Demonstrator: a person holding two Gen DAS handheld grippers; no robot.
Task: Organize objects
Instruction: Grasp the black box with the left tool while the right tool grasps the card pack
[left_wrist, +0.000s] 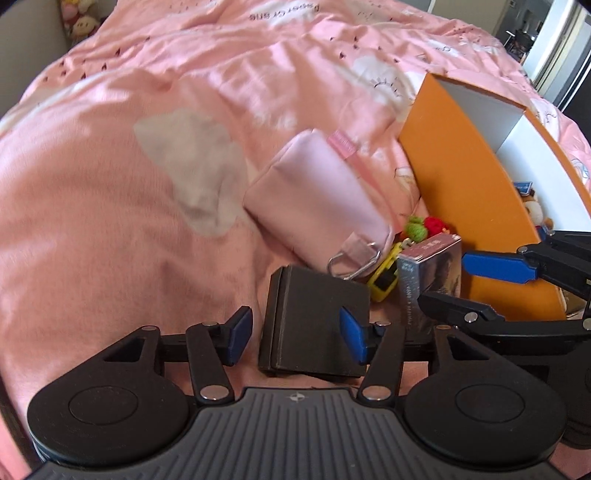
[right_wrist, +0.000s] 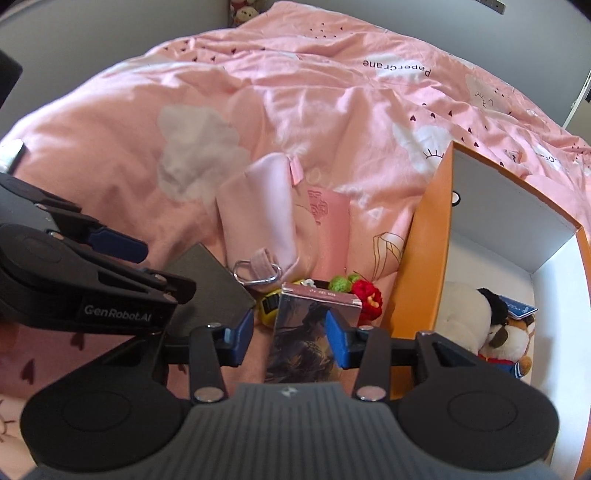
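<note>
Blue-padded left gripper (left_wrist: 295, 338) straddles a flat black box (left_wrist: 314, 325) unpressed, right gripper (right_wrist: 290, 336) brackets a picture-printed card box (right_wrist: 310, 332) unclamped, beside the orange-walled white-lined box (right_wrist: 424, 236) holding plush toys (right_wrist: 476, 317).

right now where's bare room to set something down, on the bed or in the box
Free: the open duvet left of the pink pouch, and the far white floor of the orange box beyond the plush toy. Crowded: the strip between pouch and box, packed with the black case, book and crochet toys.
</note>
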